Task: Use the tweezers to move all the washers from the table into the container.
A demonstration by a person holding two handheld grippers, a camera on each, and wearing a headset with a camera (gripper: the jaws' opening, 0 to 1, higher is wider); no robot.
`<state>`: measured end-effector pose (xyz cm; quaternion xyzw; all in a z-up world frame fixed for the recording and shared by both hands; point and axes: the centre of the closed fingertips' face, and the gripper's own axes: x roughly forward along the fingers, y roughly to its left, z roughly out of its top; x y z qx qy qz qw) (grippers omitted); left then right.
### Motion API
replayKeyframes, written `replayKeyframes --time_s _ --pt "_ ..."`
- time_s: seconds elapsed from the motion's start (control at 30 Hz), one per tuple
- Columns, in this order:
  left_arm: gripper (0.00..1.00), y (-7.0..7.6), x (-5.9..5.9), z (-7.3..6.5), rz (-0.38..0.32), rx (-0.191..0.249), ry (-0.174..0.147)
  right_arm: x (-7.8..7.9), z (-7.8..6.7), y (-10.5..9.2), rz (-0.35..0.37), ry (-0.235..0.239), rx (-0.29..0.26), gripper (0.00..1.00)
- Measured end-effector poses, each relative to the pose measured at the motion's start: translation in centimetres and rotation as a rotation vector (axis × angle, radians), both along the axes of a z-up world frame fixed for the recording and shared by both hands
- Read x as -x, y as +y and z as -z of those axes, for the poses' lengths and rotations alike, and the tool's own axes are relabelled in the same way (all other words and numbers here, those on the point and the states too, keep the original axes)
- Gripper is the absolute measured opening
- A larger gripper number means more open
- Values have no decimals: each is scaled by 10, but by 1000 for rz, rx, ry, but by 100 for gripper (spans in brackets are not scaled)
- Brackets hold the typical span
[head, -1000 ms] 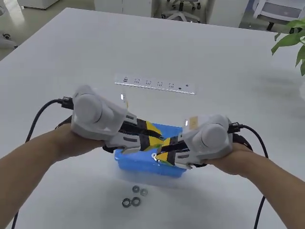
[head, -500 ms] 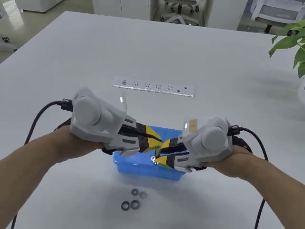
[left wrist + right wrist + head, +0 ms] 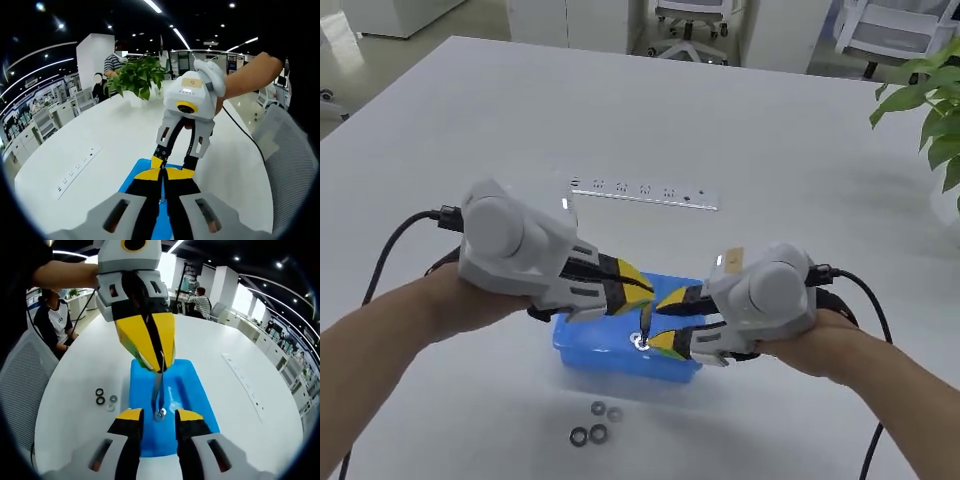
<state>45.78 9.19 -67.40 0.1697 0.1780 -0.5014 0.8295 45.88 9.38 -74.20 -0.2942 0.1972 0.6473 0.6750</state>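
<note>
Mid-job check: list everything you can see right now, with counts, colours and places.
Container: one, blue, on the table under both grippers.
Loose washers: four, two dark and two silvery, on the table beside the container.
Held washer: one, silvery, at the tweezers' tip over the container.
Tweezers: one, metal, hanging from the left gripper.
Power strip: one, white, beyond the container.
Plant: one, green, far right.
Table: one, white.
Left gripper: shut on the tweezers.
Right gripper: jaws apart around the tweezers' tip.
</note>
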Motion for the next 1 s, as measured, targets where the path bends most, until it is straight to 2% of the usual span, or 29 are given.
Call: replayKeyframes --time_s 0.23,0.33,0.5,0.67,1.0 --pt "5 -2 5 -12 -1 15 3 4 -9 -14 56 11 0 34" --pt "5 -2 8 -16 4 -4 -7 5 -11 -21 71 13 2 37" --pt "5 -2 15 -26 5 -11 -16 11 -14 -30 94 18 2 41" --pt "5 -3 23 -31 5 -27 -15 18 -20 -36 115 26 -17 46" --pt "5 -2 39 -41 -11 -27 -12 30 -29 -49 156 19 -54 57"
